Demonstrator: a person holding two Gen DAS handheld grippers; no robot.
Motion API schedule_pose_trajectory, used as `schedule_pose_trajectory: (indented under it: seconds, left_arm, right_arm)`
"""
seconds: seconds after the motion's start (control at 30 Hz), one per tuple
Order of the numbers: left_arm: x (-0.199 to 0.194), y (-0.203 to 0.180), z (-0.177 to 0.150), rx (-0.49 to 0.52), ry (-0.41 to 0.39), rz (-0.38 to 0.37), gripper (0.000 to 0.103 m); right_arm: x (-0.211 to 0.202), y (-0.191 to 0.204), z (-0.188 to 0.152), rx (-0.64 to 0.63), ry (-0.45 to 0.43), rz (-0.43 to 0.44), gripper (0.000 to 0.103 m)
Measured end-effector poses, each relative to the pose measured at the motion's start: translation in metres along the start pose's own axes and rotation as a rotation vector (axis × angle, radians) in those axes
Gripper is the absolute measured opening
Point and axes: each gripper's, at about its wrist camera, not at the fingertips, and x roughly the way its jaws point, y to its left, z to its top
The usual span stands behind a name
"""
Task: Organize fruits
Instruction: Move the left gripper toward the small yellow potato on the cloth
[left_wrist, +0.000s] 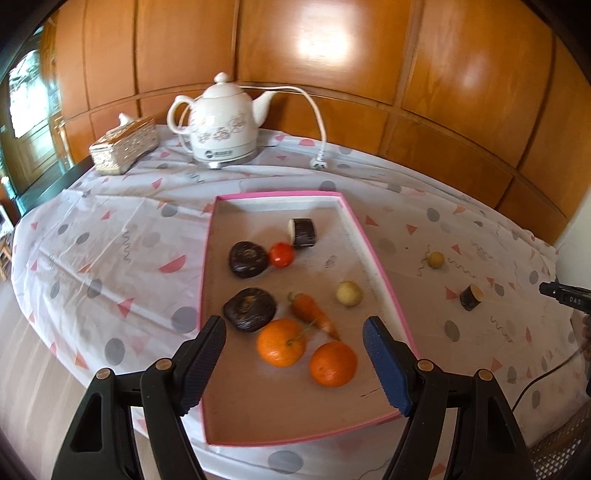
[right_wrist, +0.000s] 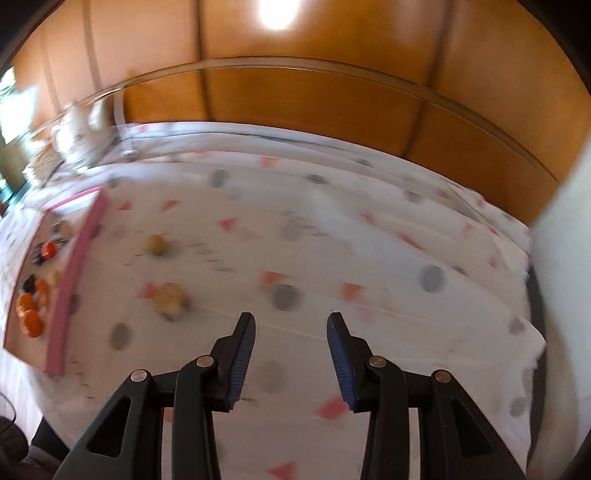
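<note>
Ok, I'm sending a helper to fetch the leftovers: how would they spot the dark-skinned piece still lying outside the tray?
Start at the pink-rimmed tray on the patterned tablecloth and look to its right, where two pieces lie on the cloth. The dark-skinned piece is the nearer one, a short stub with a pale cut face. Its neighbour, the small yellow ball, is round and lies farther back.

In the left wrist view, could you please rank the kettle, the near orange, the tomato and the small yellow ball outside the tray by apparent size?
1. kettle
2. near orange, enlarged by nearness
3. tomato
4. small yellow ball
</note>
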Motion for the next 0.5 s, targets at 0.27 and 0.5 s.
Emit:
schedule_pose_trajectory:
  seconds: [0.27, 0.5]
  left_arm:
    - [0.011, -0.039, 0.011, 0.089, 0.005, -0.032, 0.077]
    - [0.023, -0.076, 0.019, 0.165, 0.021, -0.065, 0.077]
  right_arm:
    - [0.003, -0.088, -0.022, 0.246, 0.019, -0.131, 0.041]
    - [0.004, -0.141, -0.038, 0.483, 0.015, -0.18, 0.041]
